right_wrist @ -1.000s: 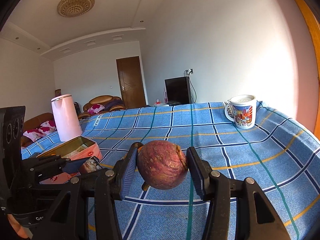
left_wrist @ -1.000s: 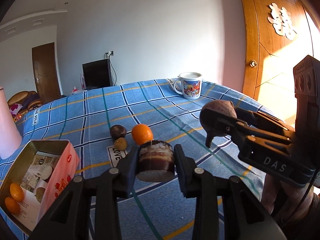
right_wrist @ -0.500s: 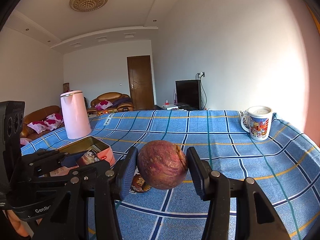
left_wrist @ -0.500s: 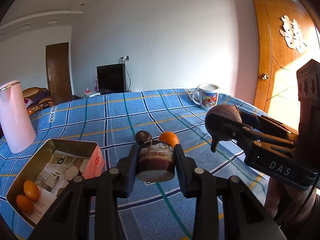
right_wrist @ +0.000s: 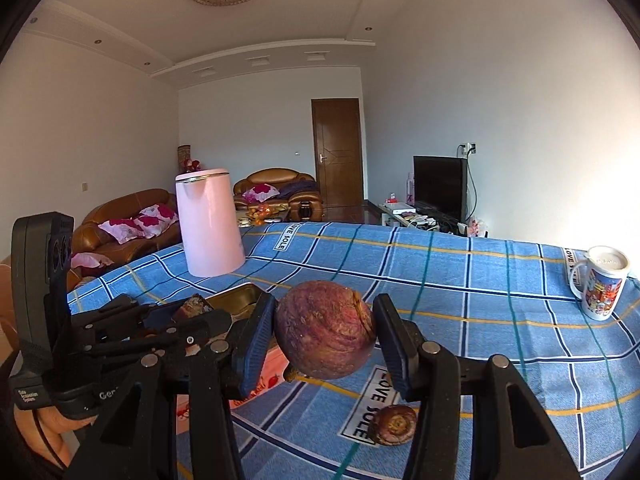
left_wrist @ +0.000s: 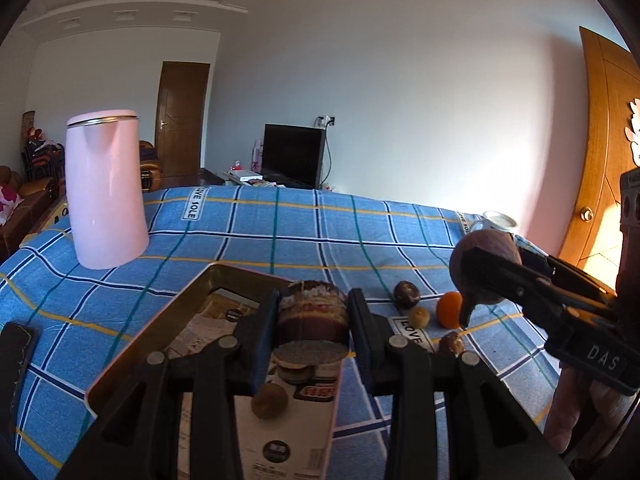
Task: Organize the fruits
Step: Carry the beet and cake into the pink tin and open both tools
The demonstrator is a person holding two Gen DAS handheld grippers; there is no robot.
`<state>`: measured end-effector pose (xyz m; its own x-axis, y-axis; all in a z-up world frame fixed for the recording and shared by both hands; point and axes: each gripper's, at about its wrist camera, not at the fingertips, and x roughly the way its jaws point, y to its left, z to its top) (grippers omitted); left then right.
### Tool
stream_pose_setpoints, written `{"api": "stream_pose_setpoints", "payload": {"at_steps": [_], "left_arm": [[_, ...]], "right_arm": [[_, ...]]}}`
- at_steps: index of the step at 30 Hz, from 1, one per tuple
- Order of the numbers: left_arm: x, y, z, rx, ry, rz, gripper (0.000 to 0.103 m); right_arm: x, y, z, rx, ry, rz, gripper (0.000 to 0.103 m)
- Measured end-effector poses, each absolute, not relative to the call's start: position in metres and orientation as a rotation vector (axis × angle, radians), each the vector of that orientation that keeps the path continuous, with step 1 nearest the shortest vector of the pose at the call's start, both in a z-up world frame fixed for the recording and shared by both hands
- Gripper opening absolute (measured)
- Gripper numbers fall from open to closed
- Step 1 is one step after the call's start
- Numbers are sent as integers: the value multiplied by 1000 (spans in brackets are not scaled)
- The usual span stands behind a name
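My left gripper (left_wrist: 312, 322) is shut on a dark brown banded fruit (left_wrist: 311, 314) and holds it above the open pink tin box (left_wrist: 188, 304). The box holds paper leaflets and a small brown fruit (left_wrist: 270, 400). My right gripper (right_wrist: 324, 338) is shut on a large round purple fruit (right_wrist: 325, 334); it also shows in the left wrist view (left_wrist: 486, 264), to the right of the box. On the blue checked cloth lie an orange (left_wrist: 449, 311), a dark round fruit (left_wrist: 406, 294), a small kiwi-like fruit (left_wrist: 419, 317) and a brown fruit (left_wrist: 452, 343).
A pink kettle (left_wrist: 105, 192) stands at the back left of the table. A printed mug (right_wrist: 604, 282) stands at the far right. A dark flat object (left_wrist: 14, 356) lies at the left edge. A brown fruit (right_wrist: 394, 419) lies under my right gripper.
My left gripper has swung left with its fruit, from above the loose fruits to above the tin box. My right gripper, still holding the purple fruit, has followed leftward.
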<state>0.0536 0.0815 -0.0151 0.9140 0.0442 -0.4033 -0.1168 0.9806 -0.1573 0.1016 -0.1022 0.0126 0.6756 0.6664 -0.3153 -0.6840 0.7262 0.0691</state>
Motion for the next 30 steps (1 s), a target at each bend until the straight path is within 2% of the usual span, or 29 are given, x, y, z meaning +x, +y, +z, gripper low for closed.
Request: {"api": "stream_pose_setpoints", "payload": {"at_steps": [12, 26, 28, 29, 30], "left_arm": [[57, 151, -33, -301, 459, 190, 37], [57, 165, -38, -317, 480, 238, 38], [55, 164, -36, -319, 472, 232, 39], [54, 162, -35, -319, 466, 231, 43], [52, 159, -33, -314, 456, 231, 49]], "right_arm": [[103, -16, -20, -147, 466, 904, 52], [89, 34, -44, -320, 561, 976, 53], [87, 31, -44, -310, 552, 972, 64], [87, 28, -43, -302, 544, 968, 70], [86, 24, -42, -293, 539, 969, 70]]}}
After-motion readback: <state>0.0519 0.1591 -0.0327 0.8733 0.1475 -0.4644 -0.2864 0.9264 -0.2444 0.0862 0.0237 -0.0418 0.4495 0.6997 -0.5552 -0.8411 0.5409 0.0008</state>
